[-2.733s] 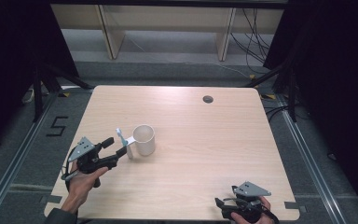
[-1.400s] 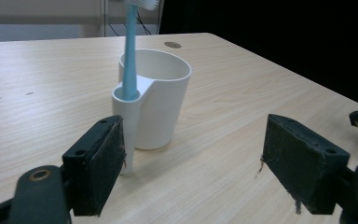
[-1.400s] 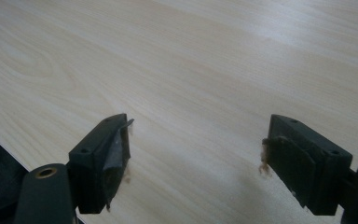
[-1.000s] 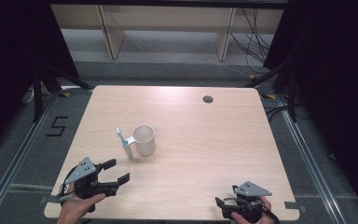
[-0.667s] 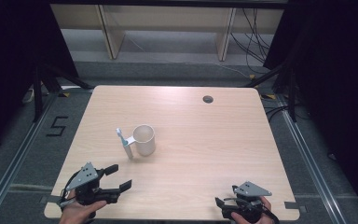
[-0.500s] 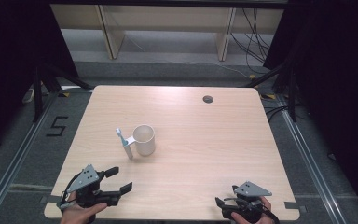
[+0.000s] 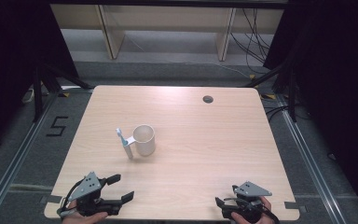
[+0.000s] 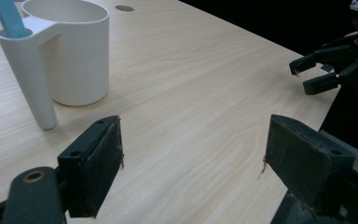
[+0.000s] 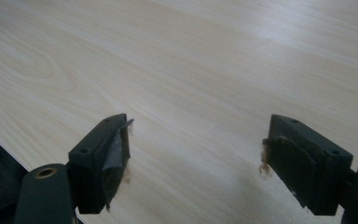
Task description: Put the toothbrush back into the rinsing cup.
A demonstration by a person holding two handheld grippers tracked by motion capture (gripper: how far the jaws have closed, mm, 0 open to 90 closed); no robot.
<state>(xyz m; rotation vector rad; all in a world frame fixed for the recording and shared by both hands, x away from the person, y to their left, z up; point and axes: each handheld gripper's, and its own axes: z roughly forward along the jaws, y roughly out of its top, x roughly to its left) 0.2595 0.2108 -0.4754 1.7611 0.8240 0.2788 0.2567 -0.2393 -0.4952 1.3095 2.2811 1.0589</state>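
Note:
A white cup (image 7: pixel 144 139) stands left of the table's middle, with a side tube that holds a blue toothbrush (image 7: pixel 120 136). In the left gripper view the cup (image 8: pixel 77 51) and the toothbrush handle (image 8: pixel 10 18) are at the upper left, beyond the jaws. My left gripper (image 7: pixel 122 187) rests near the front left edge, open and empty, apart from the cup. My right gripper (image 7: pixel 220 205) sits at the front right edge, open over bare wood. It shows as the right gripper (image 8: pixel 310 77) at the far right of the left gripper view.
The light wooden table (image 7: pixel 205 140) has a round cable hole (image 7: pixel 208 99) near its back edge. Black frame legs, floor rails and a shelf unit stand beyond the table. The right gripper view has the table's front edge (image 9: pixel 9 154) at its lower left.
My left gripper has drawn back from beside the cup toward the front left edge and stays open. The cup, toothbrush and right gripper have not moved.

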